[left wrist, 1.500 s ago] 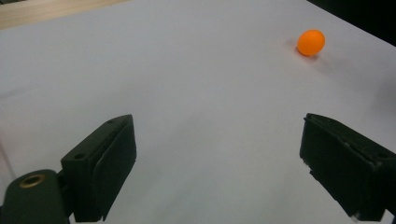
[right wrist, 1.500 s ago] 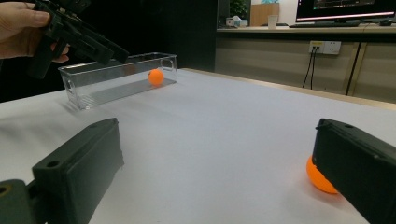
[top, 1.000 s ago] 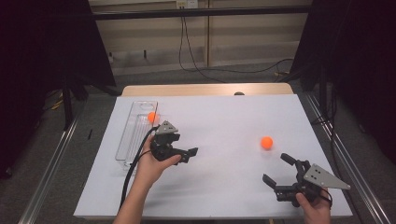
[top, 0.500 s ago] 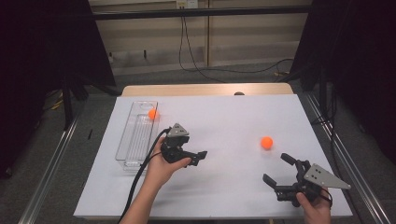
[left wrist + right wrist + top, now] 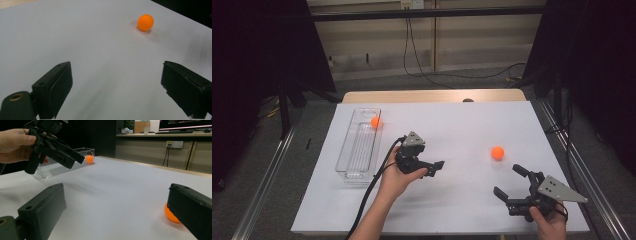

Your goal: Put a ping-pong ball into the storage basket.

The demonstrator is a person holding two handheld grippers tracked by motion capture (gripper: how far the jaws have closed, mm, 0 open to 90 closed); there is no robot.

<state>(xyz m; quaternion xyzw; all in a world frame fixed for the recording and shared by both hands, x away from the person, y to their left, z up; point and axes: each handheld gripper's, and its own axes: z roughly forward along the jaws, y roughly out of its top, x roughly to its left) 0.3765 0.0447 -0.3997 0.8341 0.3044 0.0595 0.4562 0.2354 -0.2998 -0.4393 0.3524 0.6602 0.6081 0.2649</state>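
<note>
From where I stand, the white tabletop (image 5: 462, 130) carries a clear tray (image 5: 358, 145) out at about ten o'clock, lying lengthwise away from the person. One orange ball (image 5: 375, 122) sits in the tray's far end. A second orange ball (image 5: 497, 152) rests on the bare sheet at roughly three o'clock, well apart from the tray.

The left tool (image 5: 434, 167) hovers near the middle of the tabletop, held in the person's left hand (image 5: 396, 179), its jaws spread wide and holding nothing; they point toward three o'clock, where the loose ball lies. The right tool (image 5: 511, 181) is down at about five o'clock in the right hand (image 5: 548, 224), jaws likewise parted and empty, angled toward eleven o'clock, with the loose ball just beyond its far jaw.
</note>
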